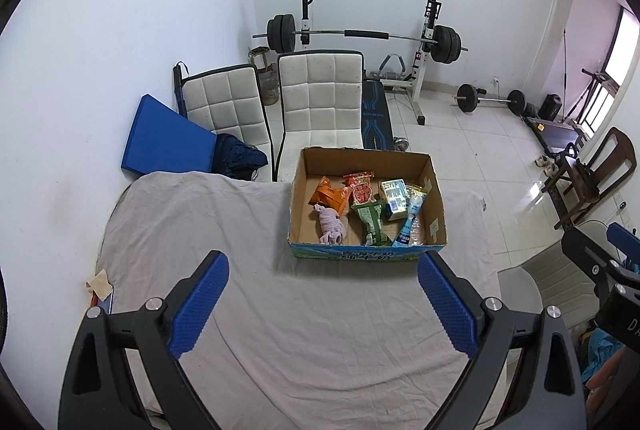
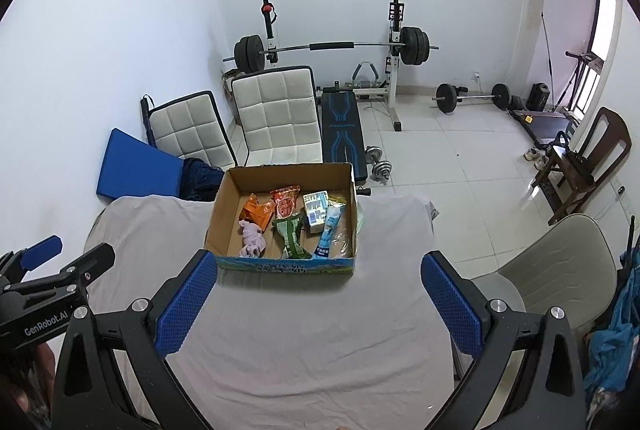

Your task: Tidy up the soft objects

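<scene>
An open cardboard box [image 1: 434, 202] [image 2: 224, 208] stands at the far edge of a table under a grey cloth [image 1: 280, 310] [image 2: 304, 330]. In it lie a pink soft toy [image 1: 330, 226] [image 2: 252, 240], an orange packet [image 1: 330, 194] [image 2: 258, 210], a red packet [image 1: 362, 186] [image 2: 286, 202], a green packet [image 1: 372, 222] [image 2: 290, 234], a white-blue carton [image 1: 394, 198] [image 2: 316, 210] and a blue tube packet [image 1: 410, 222] [image 2: 330, 230]. My left gripper [image 1: 324, 294] is open and empty, in front of the box. My right gripper [image 2: 320, 298] is open and empty, in front of the box.
Two white padded chairs [image 1: 320, 102] [image 2: 276, 114] stand behind the table, with a blue mat [image 1: 164, 138] at the left. A barbell rack [image 1: 364, 36], bench and dumbbells fill the far floor. A beige chair [image 2: 560, 262] and a wooden chair [image 2: 580, 158] are at the right.
</scene>
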